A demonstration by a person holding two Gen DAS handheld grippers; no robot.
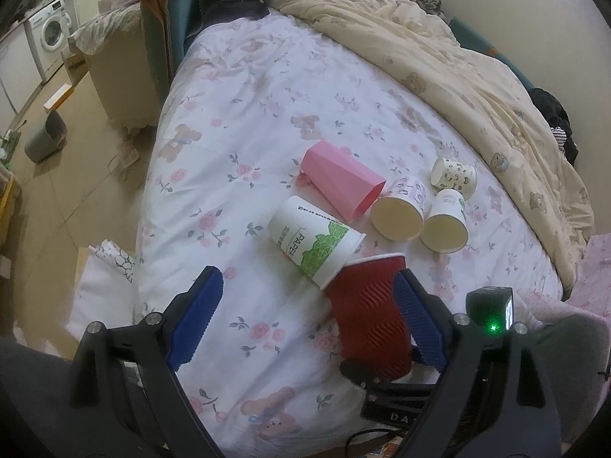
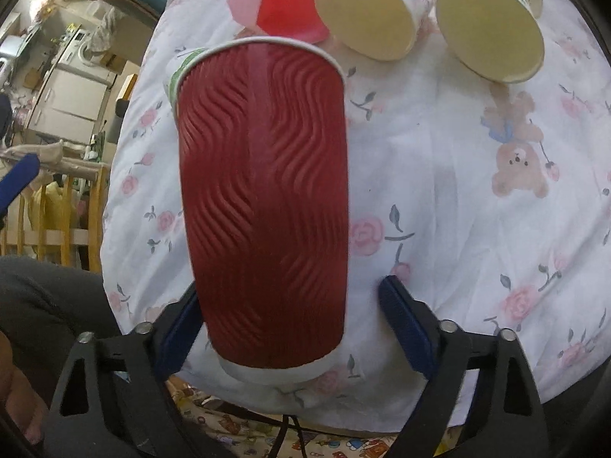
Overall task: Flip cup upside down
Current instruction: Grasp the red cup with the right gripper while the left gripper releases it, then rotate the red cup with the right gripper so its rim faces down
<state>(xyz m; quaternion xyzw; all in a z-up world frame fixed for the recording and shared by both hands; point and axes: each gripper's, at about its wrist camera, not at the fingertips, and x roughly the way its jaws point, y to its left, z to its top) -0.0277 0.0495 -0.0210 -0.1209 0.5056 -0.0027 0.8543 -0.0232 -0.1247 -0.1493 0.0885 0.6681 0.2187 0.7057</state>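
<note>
Right, I've got the red ripple-walled paper cup (image 2: 263, 198) lying on its side on the flower-print bed (image 1: 267, 95), low and centre in the left wrist view. Its white-rimmed mouth points away from me and its base is toward the right tongs (image 2: 288, 286). Those tongs straddle the base end and are spread wide: there's a clear strip of sheet between the cup and the right-hand blue pad (image 2: 404, 324), while the left-hand pad is half hidden behind the wall, so I'd say nothing is gripped yet. Coming in from the base makes sense to me, since a squeeze there lets me swing the mouth down onto the bed. The left tongs (image 1: 307, 273) are also gaping and empty. One blue pad overlaps the red cup in that view, but I can't tell whether it touches. Counting now: six cups in all. One is the red cup and one is a white paper cup with green leaf print (image 1: 313, 240), tucked against the red rim. There's one pink faceted plastic cup (image 1: 340, 179), one paper cup with pink lettering (image 1: 401, 210) and one white paper cup with a green mark (image 1: 446, 221). The last is a small cartoon-print paper cup (image 1: 454, 175). Five clearly lie tipped over; the small one I can't judge. That's two tongs, one bed.
</note>
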